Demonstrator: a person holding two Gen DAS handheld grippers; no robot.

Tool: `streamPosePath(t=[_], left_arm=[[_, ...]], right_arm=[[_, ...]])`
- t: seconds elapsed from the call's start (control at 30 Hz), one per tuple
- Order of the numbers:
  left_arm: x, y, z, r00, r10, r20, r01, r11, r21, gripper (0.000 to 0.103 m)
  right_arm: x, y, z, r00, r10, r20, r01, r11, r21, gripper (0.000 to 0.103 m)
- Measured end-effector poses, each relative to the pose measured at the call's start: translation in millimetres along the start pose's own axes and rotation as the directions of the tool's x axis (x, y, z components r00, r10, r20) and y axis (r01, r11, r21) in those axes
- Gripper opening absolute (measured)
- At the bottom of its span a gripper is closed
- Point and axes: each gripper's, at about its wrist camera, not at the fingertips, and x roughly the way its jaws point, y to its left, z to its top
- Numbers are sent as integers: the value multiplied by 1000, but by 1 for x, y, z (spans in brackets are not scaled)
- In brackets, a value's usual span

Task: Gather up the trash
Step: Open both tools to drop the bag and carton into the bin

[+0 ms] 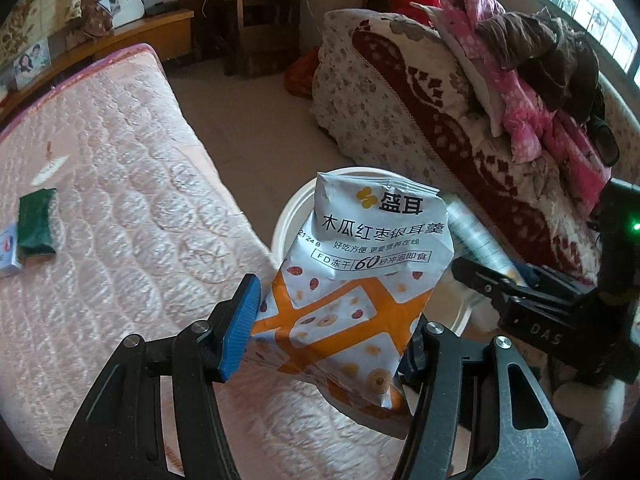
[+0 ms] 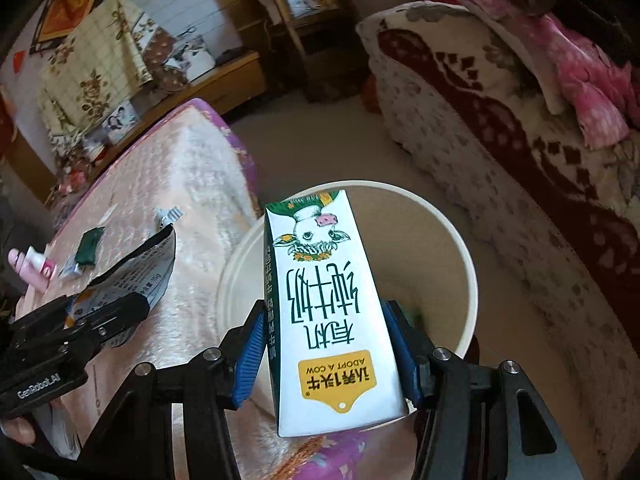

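My left gripper [image 1: 332,320] is shut on a crumpled white and orange snack packet [image 1: 360,264], which stands up over the rim of a white round bin [image 1: 288,224] beside the mattress. In the right wrist view my right gripper [image 2: 326,344] is shut on a white milk carton [image 2: 328,300] with a cow picture, its blue pads [image 2: 250,356] pressing both sides. The carton hangs above the open bin [image 2: 460,248]. Each gripper shows in the other's view: the right gripper [image 1: 492,276] at right, the left gripper [image 2: 120,312] at left with the packet [image 2: 136,272].
A pink quilted mattress [image 1: 120,200] holds a green packet [image 1: 38,224], a small white box [image 1: 8,252] and a pink tube [image 2: 30,270]. A sofa [image 1: 400,120] piled with blankets and clothes stands right of the bin. Bare floor [image 1: 248,120] runs between them.
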Motion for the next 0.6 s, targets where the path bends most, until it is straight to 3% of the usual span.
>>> streamPosePath(t=[0.17,0.27,0.6], left_arm=[[3,1,2,999,-44,-11,43,999,-25,65],[0,0,1,998,-56,1,56,998,-22,70],[-17,11,-3,998,-60,33,61,998,-34,70]], right_arm=[[4,-9,0,1000,-13,1,13,999,30,66],[3,-9,0,1000,-6,-1,6,999,35,66],[1,-4,-1,1000,-3,7,3,1000,27,66]])
